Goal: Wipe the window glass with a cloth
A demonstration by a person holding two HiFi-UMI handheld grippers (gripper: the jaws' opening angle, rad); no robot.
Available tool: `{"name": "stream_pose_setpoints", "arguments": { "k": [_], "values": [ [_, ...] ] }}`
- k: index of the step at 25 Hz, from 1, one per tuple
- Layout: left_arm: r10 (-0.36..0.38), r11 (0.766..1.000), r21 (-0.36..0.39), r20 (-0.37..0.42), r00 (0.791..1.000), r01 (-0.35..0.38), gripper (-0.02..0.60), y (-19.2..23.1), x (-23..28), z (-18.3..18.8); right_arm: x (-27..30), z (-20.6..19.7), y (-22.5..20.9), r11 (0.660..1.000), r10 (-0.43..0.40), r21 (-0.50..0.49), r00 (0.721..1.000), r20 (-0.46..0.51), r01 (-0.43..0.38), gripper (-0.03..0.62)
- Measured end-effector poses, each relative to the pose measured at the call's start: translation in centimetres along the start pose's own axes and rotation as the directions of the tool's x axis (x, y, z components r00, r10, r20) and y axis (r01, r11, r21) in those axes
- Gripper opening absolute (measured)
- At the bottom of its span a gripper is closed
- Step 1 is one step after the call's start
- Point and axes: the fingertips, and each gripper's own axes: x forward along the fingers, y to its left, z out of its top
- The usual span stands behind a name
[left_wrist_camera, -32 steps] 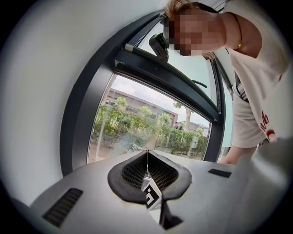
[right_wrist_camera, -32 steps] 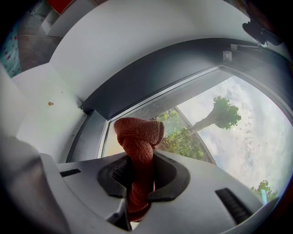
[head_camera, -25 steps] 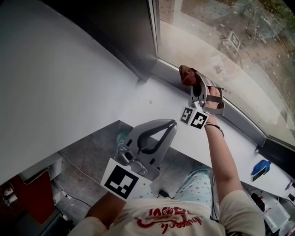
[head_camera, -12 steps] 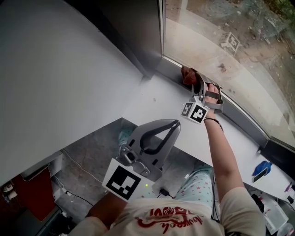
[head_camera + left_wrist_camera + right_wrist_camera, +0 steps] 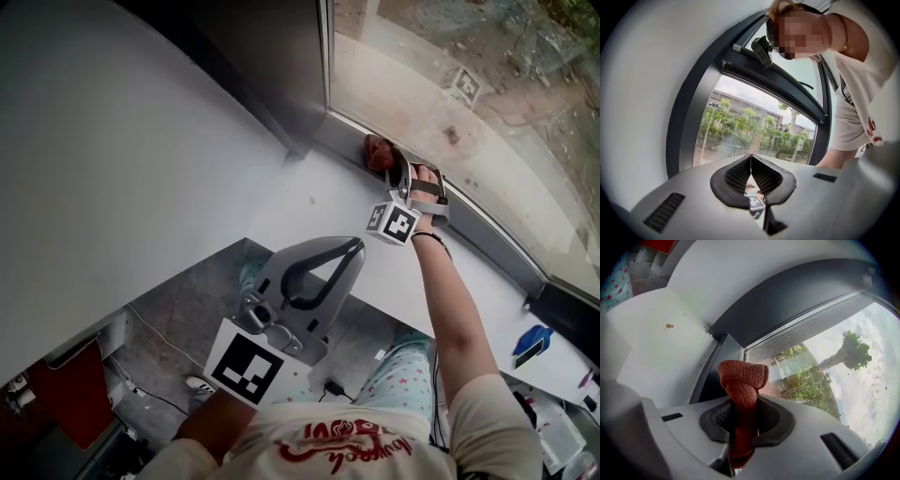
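Note:
My right gripper (image 5: 392, 167) is shut on a rust-red knitted cloth (image 5: 378, 152), whose bunched end rests against the foot of the window glass (image 5: 469, 112) by the dark frame corner. In the right gripper view the cloth (image 5: 742, 385) stands up between the jaws of the right gripper (image 5: 743, 406), with the glass (image 5: 834, 366) just beyond. My left gripper (image 5: 354, 247) hangs low and near me, shut with nothing in it. In the left gripper view its pads meet at the left gripper's (image 5: 751, 159) tip, pointing at the window (image 5: 754, 126).
A white sill (image 5: 309, 206) runs under the window, bounded by a dark vertical frame post (image 5: 281, 66) and a white wall (image 5: 103, 169) at left. A blue object (image 5: 530, 342) and small items lie at the sill's far right. A red box (image 5: 66, 394) sits on the floor.
My right gripper has carried the cloth a little up and left along the bottom of the glass, toward the frame corner. The left gripper has hardly moved.

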Motion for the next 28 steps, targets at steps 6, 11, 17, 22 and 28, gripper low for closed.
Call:
{"name": "stream_pose_setpoints", "arguments": {
  "k": [6,11,17,22,28],
  "values": [
    [0.015,1.000,0.004,0.009,1.000,-0.015,0.021,-0.1,-0.4,0.3,0.6,-0.6,0.9,0.999,0.048,-0.022,0.998,-0.036,-0.049,0.074],
    [0.029,1.000,-0.003,0.026,0.999,-0.029,0.021,0.0,-1.5,0.8,-2.4,2.1,-3.5,0.998,0.007,0.068,1.000,0.002,-0.007,0.074],
    [0.043,0.999,0.008,0.102,0.994,-0.044,0.021,-0.7,-2.0,3.9,-14.7,8.1,-20.0,0.958,-0.266,0.152,0.950,0.161,0.243,0.074],
    [0.059,0.998,0.015,0.173,0.983,-0.062,0.021,-0.7,-2.4,6.7,-21.7,12.1,-31.4,0.898,-0.437,0.153,0.870,0.226,0.412,0.074],
    [0.052,0.998,0.026,0.190,0.980,-0.059,0.021,-1.2,-3.4,6.9,-23.8,15.6,-36.2,0.854,-0.519,0.153,0.809,0.275,0.496,0.074]
  ]
}}
